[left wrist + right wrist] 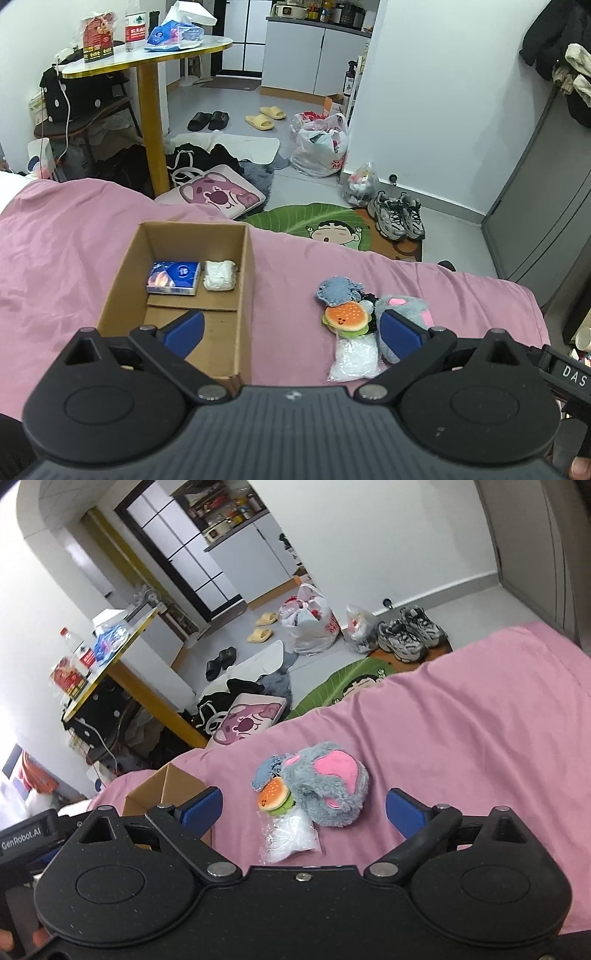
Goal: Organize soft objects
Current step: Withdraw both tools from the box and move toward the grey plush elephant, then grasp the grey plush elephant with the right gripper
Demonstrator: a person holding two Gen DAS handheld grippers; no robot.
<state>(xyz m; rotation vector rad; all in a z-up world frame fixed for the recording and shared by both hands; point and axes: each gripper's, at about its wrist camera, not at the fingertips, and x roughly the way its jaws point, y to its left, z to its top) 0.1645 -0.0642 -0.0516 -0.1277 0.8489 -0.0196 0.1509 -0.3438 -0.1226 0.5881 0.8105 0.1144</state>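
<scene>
An open cardboard box (122, 280) sits on the pink bed; inside lie a blue tissue pack (173, 277) and a white wrapped bundle (220, 275). To its right lies a pile: a blue knitted piece (338, 291), a hamburger plush (345, 317), a clear plastic bag (354, 360) and a grey-pink fluffy plush (406, 306). My left gripper (291, 332) is open and empty, above the box's right wall and the pile. My right gripper (304, 812) is open and empty; the hamburger plush (275, 796), plastic bag (291, 836) and fluffy plush (328, 779) lie just ahead between its fingers. The box corner (162, 790) shows left.
The pink bed sheet (66, 236) ends ahead at a floor with a green cartoon rug (332, 225), sneakers (399, 216), plastic bags (321, 144), a pink cushion (218, 192) and a yellow-legged table (151, 55). A grey cabinet (546, 206) stands right.
</scene>
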